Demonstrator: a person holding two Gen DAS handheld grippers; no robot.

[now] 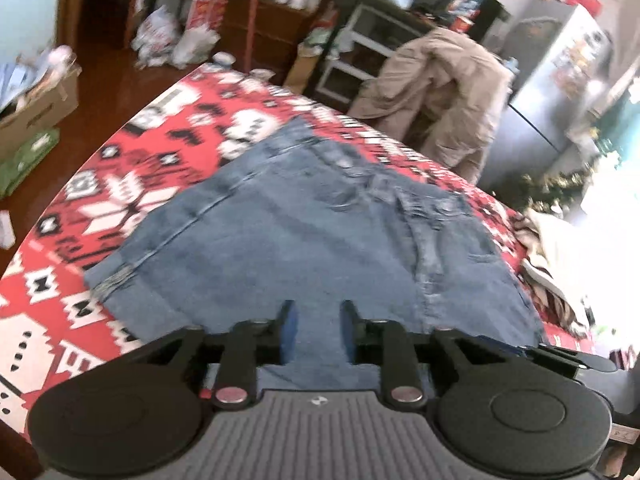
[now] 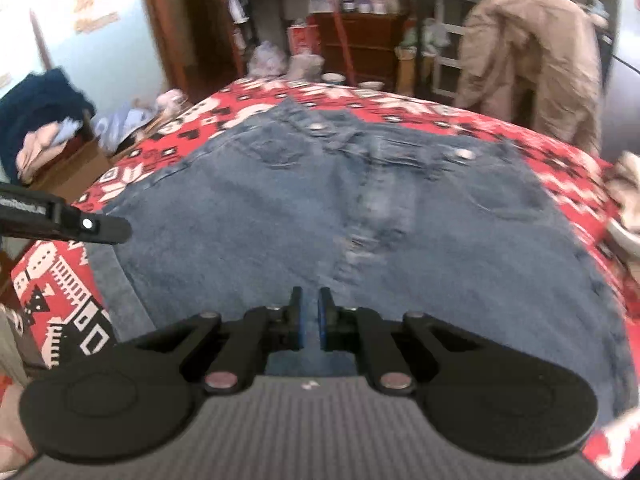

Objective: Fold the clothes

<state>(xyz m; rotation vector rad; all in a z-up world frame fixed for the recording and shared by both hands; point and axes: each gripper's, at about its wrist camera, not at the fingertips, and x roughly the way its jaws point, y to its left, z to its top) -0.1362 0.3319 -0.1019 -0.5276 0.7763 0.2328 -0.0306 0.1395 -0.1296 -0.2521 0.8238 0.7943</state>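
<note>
A pair of blue jeans [image 1: 304, 232] lies spread flat on the table's red patterned cloth [image 1: 120, 184], waistband and metal buttons toward the far side. My left gripper [image 1: 319, 320] hovers over the near part of the denim, its jaws open with a clear gap and nothing between them. In the right wrist view the same jeans [image 2: 360, 200] fill the middle. Above their near edge, my right gripper [image 2: 311, 304] has its blue pads a narrow gap apart, holding nothing. A black finger of the left gripper [image 2: 100, 228] reaches in from the left over the jeans' left edge.
A tan coat [image 1: 436, 92] hangs beyond the table's far side. Other clothes [image 1: 552, 264] are heaped at the right end of the table. A cardboard box [image 1: 36, 108] stands on the floor to the left. Small bowls [image 2: 332, 78] sit at the far table edge.
</note>
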